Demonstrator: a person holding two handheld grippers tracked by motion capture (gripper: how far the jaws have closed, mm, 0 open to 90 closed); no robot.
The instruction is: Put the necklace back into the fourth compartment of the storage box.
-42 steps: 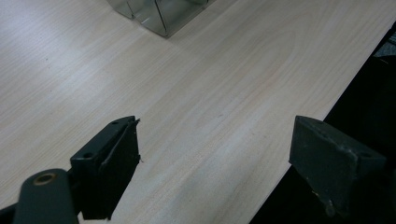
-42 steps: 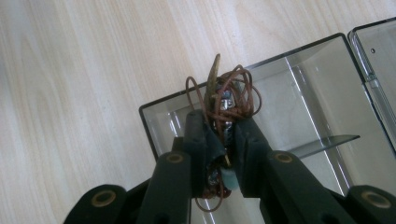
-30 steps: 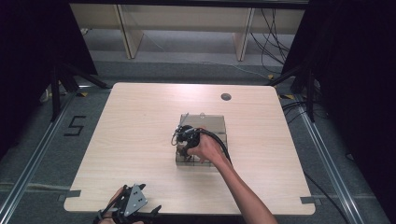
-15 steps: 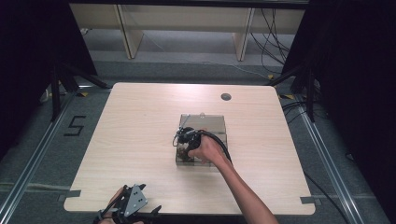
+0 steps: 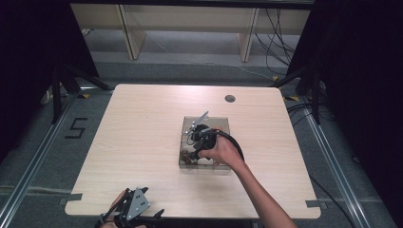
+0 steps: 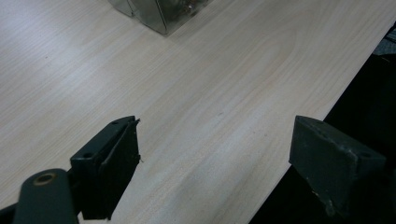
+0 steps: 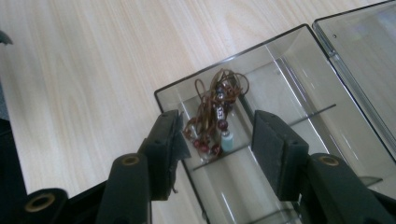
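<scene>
A smoky clear plastic box [image 5: 221, 124] lies open at the table's middle, its lid [image 7: 359, 56] folded back. A brown cord with red beads and one pale blue bead [image 7: 215, 112] lies bunched in a corner compartment, seen in the high view as a brown cord tangle [image 5: 187, 157] at the box's near left corner. My right gripper [image 7: 217, 140] hangs just over that compartment, open, one jaw on each side of the cord and touching nothing. From above, the right gripper [image 5: 194, 148] is tilted down into the box. My left gripper [image 5: 142, 211] rests at the front edge, open and empty [image 6: 215, 154].
The light wooden table [image 5: 142, 133] has a round cable hole [image 5: 230, 99] at the back right. The table's front edge [image 6: 327, 102] runs close beside the left gripper's jaws. A corner of the box [image 6: 159, 11] shows far ahead of the left gripper. Shelving stands behind the table.
The right gripper has shifted slightly and tipped down over the box's near left compartment. The left gripper has stayed put.
</scene>
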